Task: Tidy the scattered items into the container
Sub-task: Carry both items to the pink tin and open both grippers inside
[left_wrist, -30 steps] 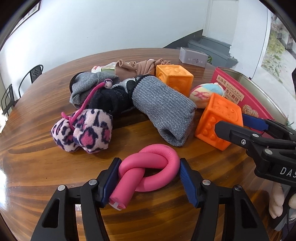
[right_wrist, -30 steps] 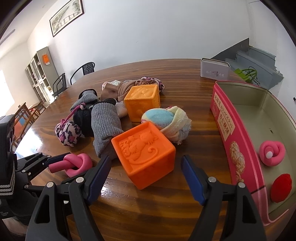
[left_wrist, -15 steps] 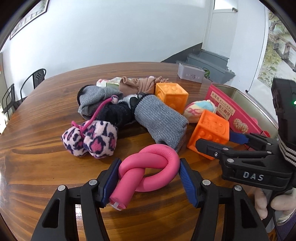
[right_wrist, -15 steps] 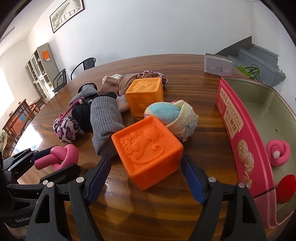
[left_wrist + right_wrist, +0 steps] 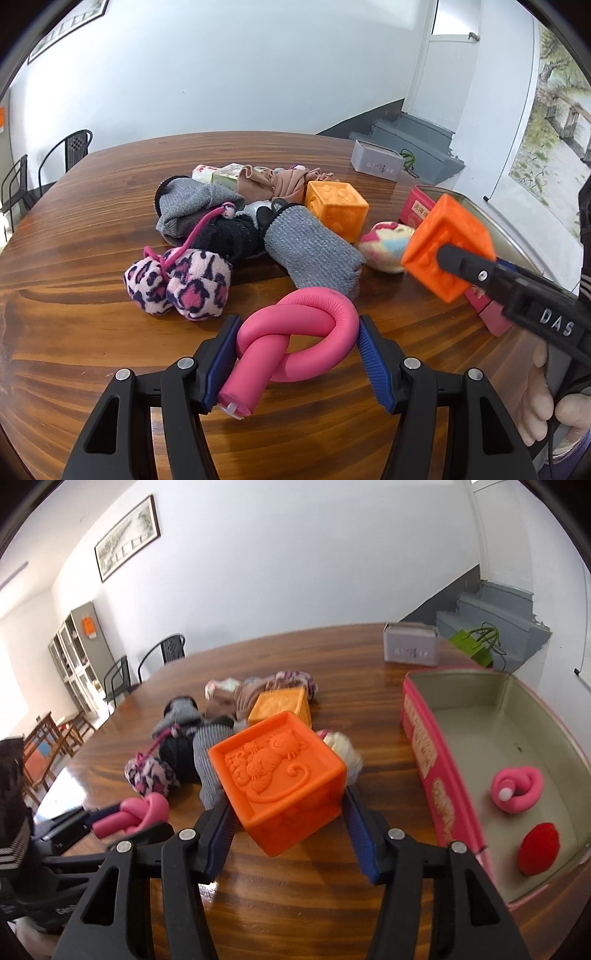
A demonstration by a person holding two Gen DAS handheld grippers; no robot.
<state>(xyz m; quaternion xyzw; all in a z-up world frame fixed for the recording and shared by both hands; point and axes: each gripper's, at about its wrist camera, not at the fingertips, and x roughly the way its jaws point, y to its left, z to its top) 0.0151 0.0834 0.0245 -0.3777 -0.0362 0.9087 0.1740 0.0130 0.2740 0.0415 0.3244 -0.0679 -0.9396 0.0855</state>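
Right gripper (image 5: pixel 288 808) no longer wide open, jaws closing onto the near orange block (image 5: pixel 280 775), block now off the table (image 5: pixel 332 904) and tilted, blocking more of the pastel ball (image 5: pixel 386 245) behind it

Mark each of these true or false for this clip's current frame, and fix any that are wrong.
1. The right gripper has an orange cube between its closing jaws. True.
2. The left gripper holds a leopard-print pouch. False: it grips a knotted pink foam roller; the leopard-print pouch lies on the table.
3. The pink tin is empty. False: a second pink foam knot and a red pom-pom lie inside.
4. A second orange cube sits on the table. True.
5. The pastel ball is already in the tin. False: it rests on the table beside the grey sock.
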